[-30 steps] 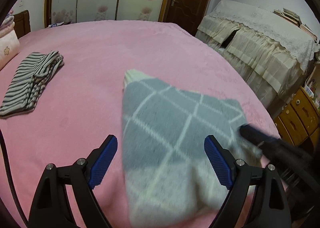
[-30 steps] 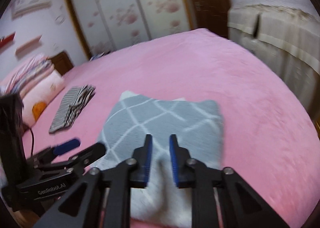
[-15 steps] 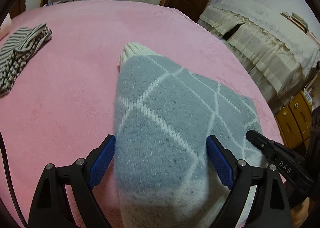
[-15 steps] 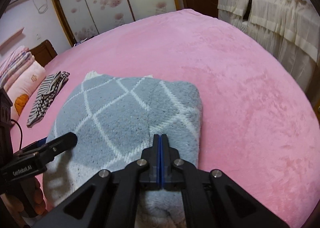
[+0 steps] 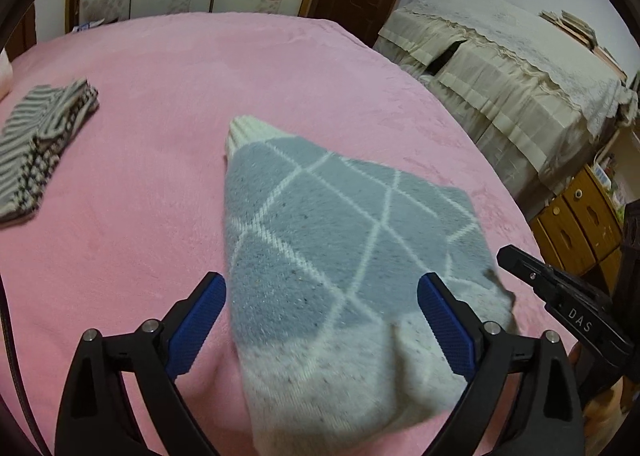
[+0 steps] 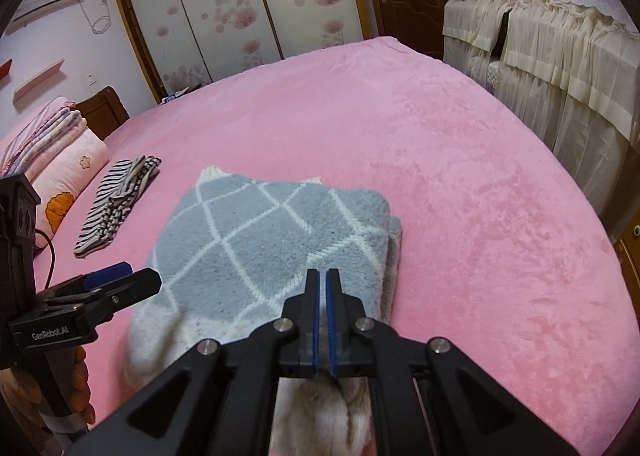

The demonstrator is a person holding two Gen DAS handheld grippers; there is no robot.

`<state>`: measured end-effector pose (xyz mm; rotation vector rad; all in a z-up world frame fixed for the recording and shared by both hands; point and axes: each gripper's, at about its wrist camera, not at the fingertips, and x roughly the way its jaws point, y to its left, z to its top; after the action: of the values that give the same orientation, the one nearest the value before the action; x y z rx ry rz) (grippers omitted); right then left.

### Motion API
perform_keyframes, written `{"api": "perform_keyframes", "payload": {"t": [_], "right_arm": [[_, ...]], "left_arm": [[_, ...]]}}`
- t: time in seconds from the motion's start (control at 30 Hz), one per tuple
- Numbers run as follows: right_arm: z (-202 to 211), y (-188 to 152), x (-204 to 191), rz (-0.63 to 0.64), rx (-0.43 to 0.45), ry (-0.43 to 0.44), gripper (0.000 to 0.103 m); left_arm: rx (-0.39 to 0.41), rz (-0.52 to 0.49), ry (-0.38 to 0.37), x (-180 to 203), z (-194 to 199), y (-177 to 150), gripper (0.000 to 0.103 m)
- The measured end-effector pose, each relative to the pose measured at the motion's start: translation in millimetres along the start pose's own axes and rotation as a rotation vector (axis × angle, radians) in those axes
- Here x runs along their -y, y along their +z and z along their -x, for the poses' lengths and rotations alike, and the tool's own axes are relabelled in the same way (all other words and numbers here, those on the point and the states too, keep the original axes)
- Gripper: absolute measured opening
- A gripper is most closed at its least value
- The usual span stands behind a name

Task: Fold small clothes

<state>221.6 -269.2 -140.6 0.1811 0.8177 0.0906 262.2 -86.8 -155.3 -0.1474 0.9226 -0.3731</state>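
Observation:
A grey sweater (image 5: 340,256) with a white diamond pattern lies folded on the pink bed (image 5: 160,96); it shows again in the right wrist view as the sweater (image 6: 260,248). My left gripper (image 5: 322,284) straddles its near cream hem. Its jaws are opening, wide apart, and the pads do not press on the cloth. The same left gripper (image 6: 132,276) sits at the sweater's left side. My right gripper (image 6: 322,276) is shut on the sweater's near right corner, with only a thin slit between its pads. From the left, the right gripper (image 5: 504,254) meets the bunched right edge.
A folded striped garment (image 5: 40,144) lies on the bed to the left, seen also as the striped garment (image 6: 116,200). Pillows and quilts (image 6: 60,176) are stacked beyond it. Cloth-draped furniture (image 5: 500,68) and wooden drawers (image 5: 580,224) stand off the bed's right side.
The right gripper's jaws went from apart to shut at the sweater's near right corner. The left gripper pushed in over the sweater, then drew back, and its jaws widened.

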Motion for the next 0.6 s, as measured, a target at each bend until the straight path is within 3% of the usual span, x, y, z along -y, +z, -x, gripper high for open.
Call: {"api": "perform_keyframes", "payload": {"t": [0.07, 0.37, 0.53, 0.6], "right_arm": [[9, 3, -3, 0.008, 0.008, 0.004, 0.006], [63, 20, -13, 0.049, 0.11, 0.009, 0.038], [88, 28, -17, 0.079, 0.169, -0.022, 0.074], [92, 29, -18, 0.083, 0.171, -0.023, 0.077]], "left_arm": [[0.008, -0.006, -0.004, 5, 12, 4, 0.098], [0.02, 0.017, -0.021, 12, 57, 18, 0.102], [0.039, 0.02, -0.056, 13, 76, 21, 0.102], [0.061, 0.018, -0.063, 13, 83, 23, 0.102]]}}
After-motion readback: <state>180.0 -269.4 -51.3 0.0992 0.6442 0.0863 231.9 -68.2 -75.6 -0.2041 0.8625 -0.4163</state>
